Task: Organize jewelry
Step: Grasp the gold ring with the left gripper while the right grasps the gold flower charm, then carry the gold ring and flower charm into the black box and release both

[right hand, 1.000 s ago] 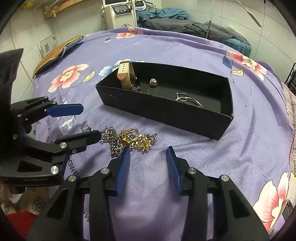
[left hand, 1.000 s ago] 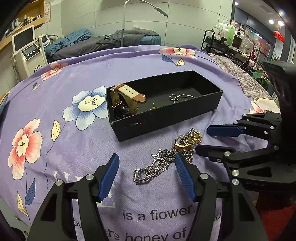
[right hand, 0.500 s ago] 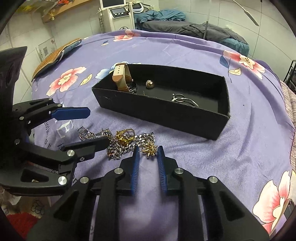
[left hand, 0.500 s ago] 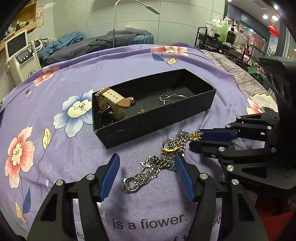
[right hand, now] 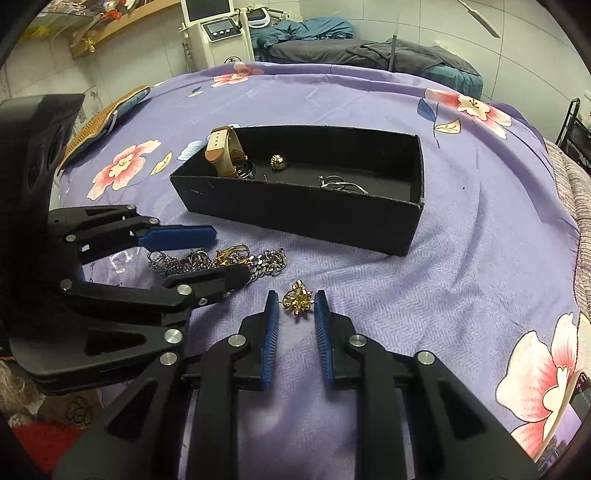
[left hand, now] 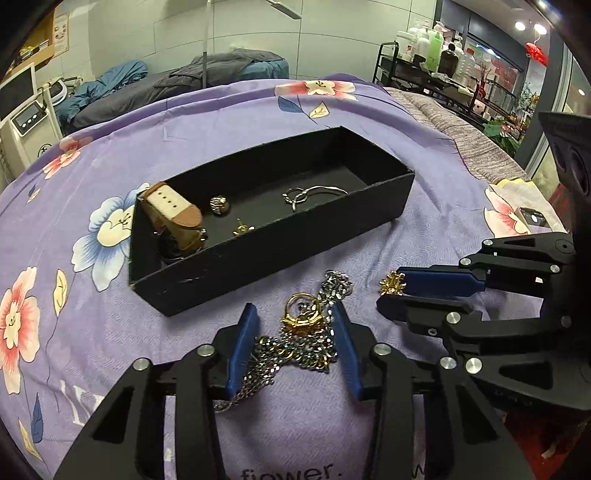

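A tangled silver chain (left hand: 303,350) with a gold ring (left hand: 303,314) on it lies on the purple sheet before a black box (left hand: 277,240). My left gripper (left hand: 293,310) straddles this pile and its jaws are closing, with the chain (right hand: 266,260) between them. My right gripper (right hand: 295,294) is shut on a small gold flower-shaped piece (right hand: 297,302), just right of the chain. In the left wrist view the right gripper (left hand: 391,293) shows the gold piece (left hand: 391,284) at its tips. The box holds a tan-strapped watch (left hand: 173,214), a gold bead ring (left hand: 219,204), a small gold stud (left hand: 242,229) and a silver necklace (left hand: 310,192).
The flowered purple sheet (left hand: 110,155) covers a rounded bed that drops away at the edges. A white machine with a screen (right hand: 218,26) and grey bedding (left hand: 221,70) stand behind. A rack of bottles (left hand: 424,48) is at the far right, a woven cushion (right hand: 96,125) at the left.
My left gripper moved forward over the chain pile and its jaws narrowed. The right jaws closed around the gold flower piece, which now lies apart from the chain.
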Tool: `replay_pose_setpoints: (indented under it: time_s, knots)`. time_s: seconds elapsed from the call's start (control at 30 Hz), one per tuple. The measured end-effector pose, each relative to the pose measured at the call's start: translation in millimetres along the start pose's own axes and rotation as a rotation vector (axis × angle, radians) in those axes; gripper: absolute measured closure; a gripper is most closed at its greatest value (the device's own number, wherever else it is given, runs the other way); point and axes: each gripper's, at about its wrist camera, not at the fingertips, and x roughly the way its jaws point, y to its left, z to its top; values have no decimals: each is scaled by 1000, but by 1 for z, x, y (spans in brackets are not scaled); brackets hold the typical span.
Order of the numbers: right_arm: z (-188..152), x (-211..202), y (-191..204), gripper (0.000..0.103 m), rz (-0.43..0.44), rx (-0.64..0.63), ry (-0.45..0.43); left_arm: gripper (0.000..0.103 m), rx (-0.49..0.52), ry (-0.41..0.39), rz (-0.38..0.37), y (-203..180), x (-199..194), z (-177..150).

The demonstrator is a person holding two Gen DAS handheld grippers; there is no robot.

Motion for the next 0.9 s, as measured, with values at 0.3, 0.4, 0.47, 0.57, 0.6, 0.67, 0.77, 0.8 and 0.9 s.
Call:
replay_pose_setpoints:
  time_s: [0.3,0.4,0.47,0.57,0.6,0.67,0.77,0.8,0.9]
  knots:
    - [-2,-1,2,82,-17,-8,-4,79,10,-2,-19,-6,1,1]
    - [-3,-2,4,82,-25,-13,-4,80,-3,-6,-24,-4,0,-1]
    - [-3,-3,6,82,-26,-14,-5,80,-12,-6,-23,-3,-2,-3]
    - [-4,-4,7,82,-23,-12,-4,80,-20,-9,-19,-2,-7,-5]
    - [-4,-5,7,82,-21,-12,-3,80,-22,-11,-17,-1,-9,-6]
    - [-4,-7,8,82,-16,-13,-2,80,-28,-18,-16,0,-15,-7]
    - [-4,-9,8,82,-6,-10,-4,80,-35,-30,-18,2,-22,-7]
    - [-4,-10,8,82,-5,-7,-6,80,-36,-36,-16,3,-25,-7]
    - [-2,-14,5,82,9,9,-14,80,-40,-51,-17,3,-31,-5]
